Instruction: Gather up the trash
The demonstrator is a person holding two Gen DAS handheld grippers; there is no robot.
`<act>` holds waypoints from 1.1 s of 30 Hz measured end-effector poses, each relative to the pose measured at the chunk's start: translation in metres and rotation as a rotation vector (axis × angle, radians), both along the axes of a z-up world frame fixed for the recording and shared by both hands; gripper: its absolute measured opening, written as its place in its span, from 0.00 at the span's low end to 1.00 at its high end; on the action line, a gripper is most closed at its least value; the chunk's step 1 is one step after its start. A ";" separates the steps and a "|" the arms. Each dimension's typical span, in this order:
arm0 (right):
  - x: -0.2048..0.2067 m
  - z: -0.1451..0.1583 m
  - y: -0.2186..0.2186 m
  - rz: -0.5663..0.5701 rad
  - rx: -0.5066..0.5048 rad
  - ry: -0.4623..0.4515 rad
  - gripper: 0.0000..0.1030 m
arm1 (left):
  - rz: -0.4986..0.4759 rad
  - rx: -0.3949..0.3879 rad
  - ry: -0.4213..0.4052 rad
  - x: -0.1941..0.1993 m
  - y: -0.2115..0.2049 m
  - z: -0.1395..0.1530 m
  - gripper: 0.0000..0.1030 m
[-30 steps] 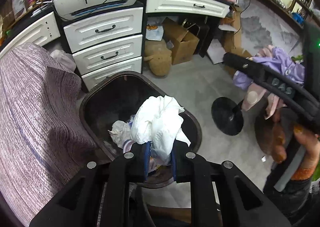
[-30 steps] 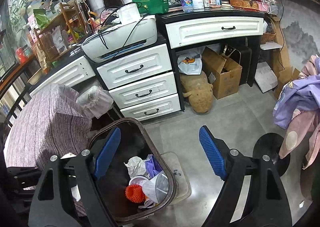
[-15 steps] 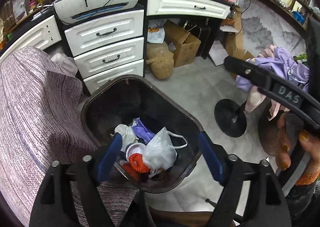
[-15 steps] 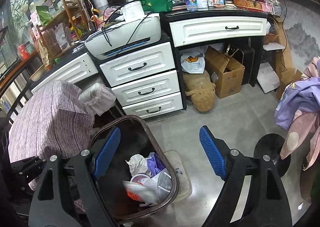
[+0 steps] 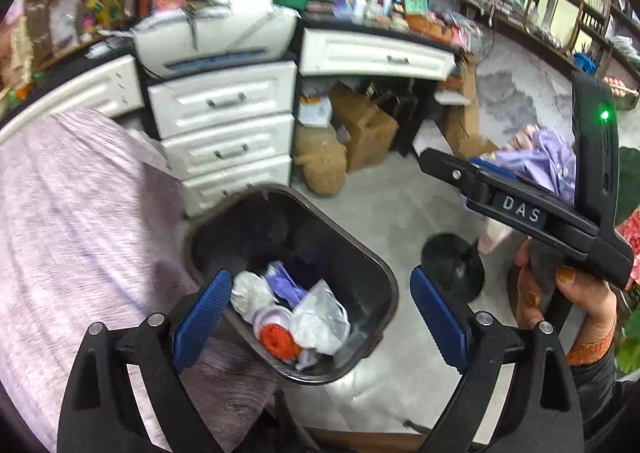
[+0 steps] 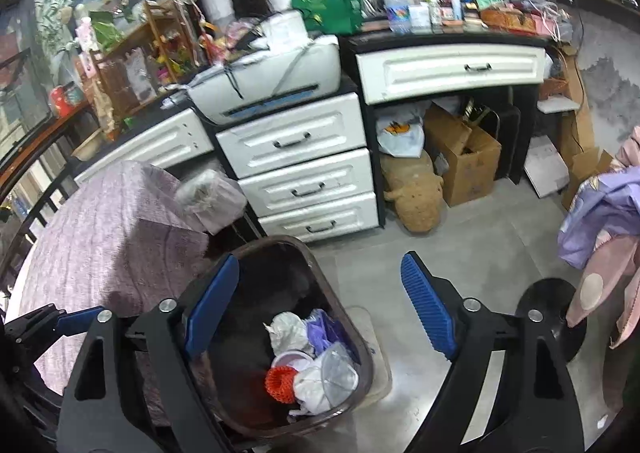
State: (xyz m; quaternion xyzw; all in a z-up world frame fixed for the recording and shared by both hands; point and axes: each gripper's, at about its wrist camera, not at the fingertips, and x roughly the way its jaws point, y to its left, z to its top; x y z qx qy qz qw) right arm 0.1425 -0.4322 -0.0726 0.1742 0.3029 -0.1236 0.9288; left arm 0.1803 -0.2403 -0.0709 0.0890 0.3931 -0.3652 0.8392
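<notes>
With both tongs, left tongs (image 5: 320,319) and right tongs (image 6: 320,303), opening and empty above the bin (image 5: 372,265), we lift clear of its rim before seeking further trash.

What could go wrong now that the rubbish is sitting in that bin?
1. The white bag lies high against the bin's near rim and might slip out if the bin is nudged.
2. Both grippers hang close over the bin; the left gripper, jaws opening and empty, could knock the rim as it moves away.
3. The right gripper, also opening with nothing between its jaws, is close to the left one, so they might bump.
</notes>
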 end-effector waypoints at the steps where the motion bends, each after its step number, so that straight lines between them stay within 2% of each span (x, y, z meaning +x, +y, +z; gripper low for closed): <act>1: -0.001 0.004 0.007 0.024 -0.005 -0.016 0.86 | 0.017 -0.009 -0.026 -0.004 0.007 0.004 0.91; 3: -0.001 0.013 0.024 0.068 -0.034 -0.040 0.86 | 0.061 -0.031 -0.093 -0.012 0.027 0.013 0.95; 6: -0.004 0.028 0.052 0.132 -0.058 -0.079 0.88 | 0.122 -0.034 -0.183 -0.026 0.055 0.025 0.95; 8: -0.007 0.039 0.070 0.170 -0.059 -0.111 0.93 | 0.161 -0.038 -0.221 -0.033 0.074 0.032 0.95; 11: -0.014 0.057 0.098 0.217 -0.060 -0.154 0.94 | 0.229 -0.043 -0.265 -0.045 0.102 0.040 0.95; 15: -0.021 0.071 0.138 0.273 -0.088 -0.161 0.94 | 0.310 -0.058 -0.301 -0.060 0.135 0.051 0.95; 18: -0.027 0.074 0.162 0.272 -0.115 -0.152 0.94 | 0.382 -0.077 -0.338 -0.075 0.163 0.054 0.95; 20: -0.035 0.073 0.175 0.281 -0.113 -0.170 0.94 | 0.428 -0.086 -0.359 -0.085 0.180 0.055 0.95; 23: -0.046 0.073 0.197 0.310 -0.164 -0.193 0.95 | 0.482 -0.079 -0.389 -0.100 0.203 0.057 0.95; 30: -0.074 0.076 0.229 0.372 -0.200 -0.242 0.95 | 0.619 -0.090 -0.447 -0.132 0.237 0.066 0.95; 33: -0.090 0.079 0.239 0.381 -0.205 -0.268 0.95 | 0.640 -0.111 -0.450 -0.143 0.244 0.067 0.95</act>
